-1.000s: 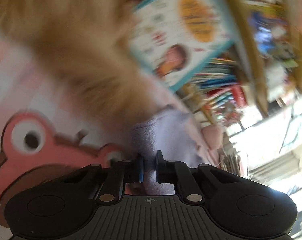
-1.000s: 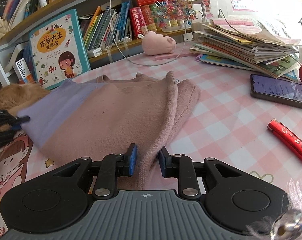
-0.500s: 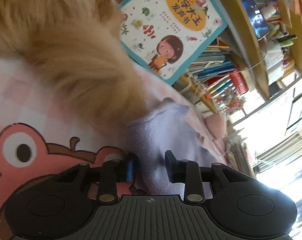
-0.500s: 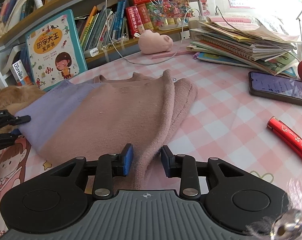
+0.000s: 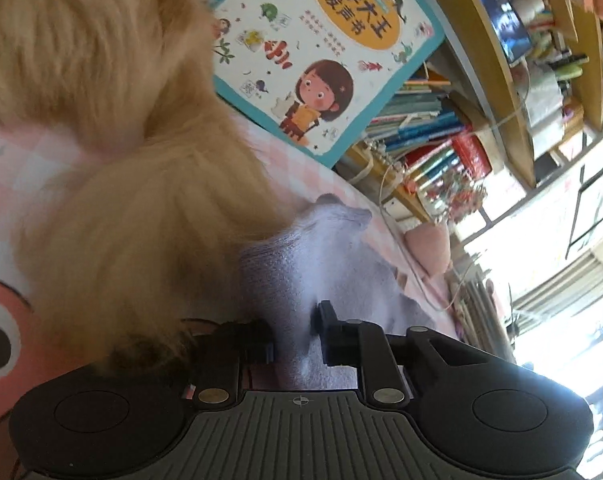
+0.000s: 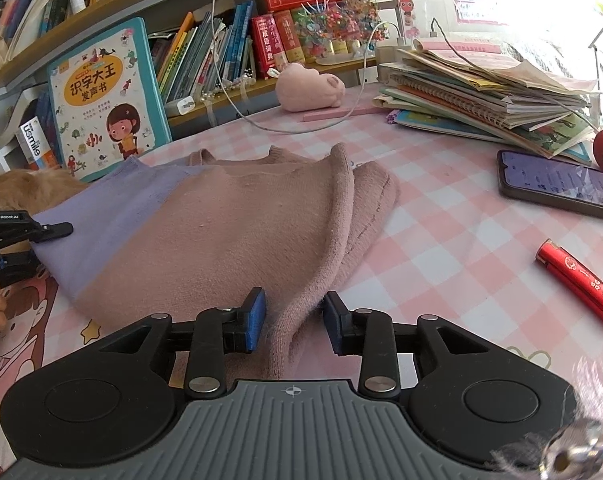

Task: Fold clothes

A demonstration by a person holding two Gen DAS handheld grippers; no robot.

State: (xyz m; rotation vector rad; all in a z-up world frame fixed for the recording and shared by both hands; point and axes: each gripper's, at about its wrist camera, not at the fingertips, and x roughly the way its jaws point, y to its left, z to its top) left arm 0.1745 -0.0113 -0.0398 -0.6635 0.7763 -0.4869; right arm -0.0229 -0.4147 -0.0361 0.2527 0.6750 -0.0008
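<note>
A folded pink and lilac knit sweater [image 6: 237, 224] lies on the pink checked tablecloth [image 6: 441, 240]. My right gripper [image 6: 295, 320] is open, its jaws on either side of the sweater's near right edge. My left gripper [image 5: 295, 332] is open around the lilac edge of the sweater [image 5: 325, 264]; it also shows at the left of the right wrist view [image 6: 25, 236]. An orange furry cat [image 5: 133, 184] presses against the left gripper's left finger and hides part of it.
A blue children's book [image 6: 105, 96] leans on the shelf behind the sweater. A pink plush pig [image 6: 309, 88], a stack of notebooks [image 6: 489, 96], a phone [image 6: 561, 184] and a red lighter [image 6: 581, 284] lie to the right.
Both grippers have opened: each was shut on a sweater edge a second ago and the jaws now stand apart. The cat's fur has shifted closer over the left gripper.
</note>
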